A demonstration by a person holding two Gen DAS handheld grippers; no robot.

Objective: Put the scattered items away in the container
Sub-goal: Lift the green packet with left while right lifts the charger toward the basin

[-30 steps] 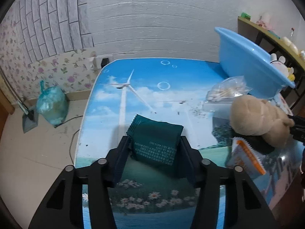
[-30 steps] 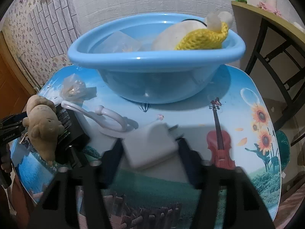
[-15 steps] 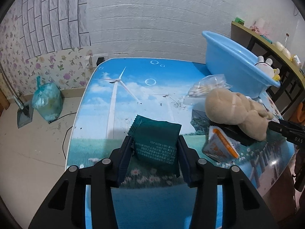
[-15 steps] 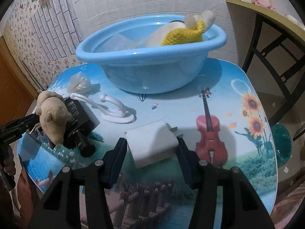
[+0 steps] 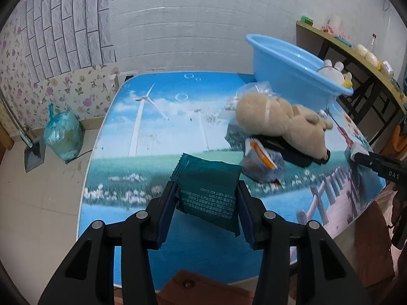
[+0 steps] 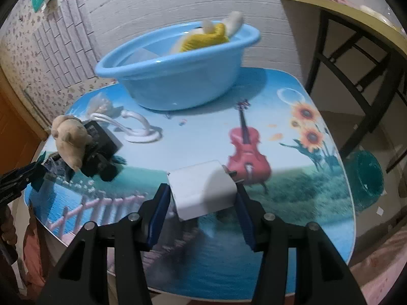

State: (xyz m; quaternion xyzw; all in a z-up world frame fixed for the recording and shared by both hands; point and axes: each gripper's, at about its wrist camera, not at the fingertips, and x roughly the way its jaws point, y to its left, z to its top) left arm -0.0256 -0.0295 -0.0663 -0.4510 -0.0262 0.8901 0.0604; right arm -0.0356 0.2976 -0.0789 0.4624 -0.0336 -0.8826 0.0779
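My left gripper (image 5: 206, 195) is shut on a dark green sachet (image 5: 209, 190), held above the near part of the table. In the right wrist view my right gripper (image 6: 202, 190) is shut on a white charger plug (image 6: 202, 190), lifted off the table. The blue basin (image 6: 175, 76) stands at the back of the table with a yellow-and-white plush toy (image 6: 206, 38) inside; the left wrist view shows the basin (image 5: 287, 73) at the far right. A tan plush bear (image 5: 282, 122) lies over a black box (image 6: 101, 137). An orange-and-white snack packet (image 5: 263, 162) sits beside it.
A white hook (image 6: 137, 127) and a clear bag of small items (image 6: 100, 105) lie near the basin. The table's picture top (image 5: 157, 117) fills the left. A shelf frame (image 6: 356, 58) stands to the right, and a bagged bundle (image 5: 62, 137) on the floor.
Both grippers have drawn back from the basin toward the table's near edge, each keeping its item. The basin and the bear look smaller and farther off.
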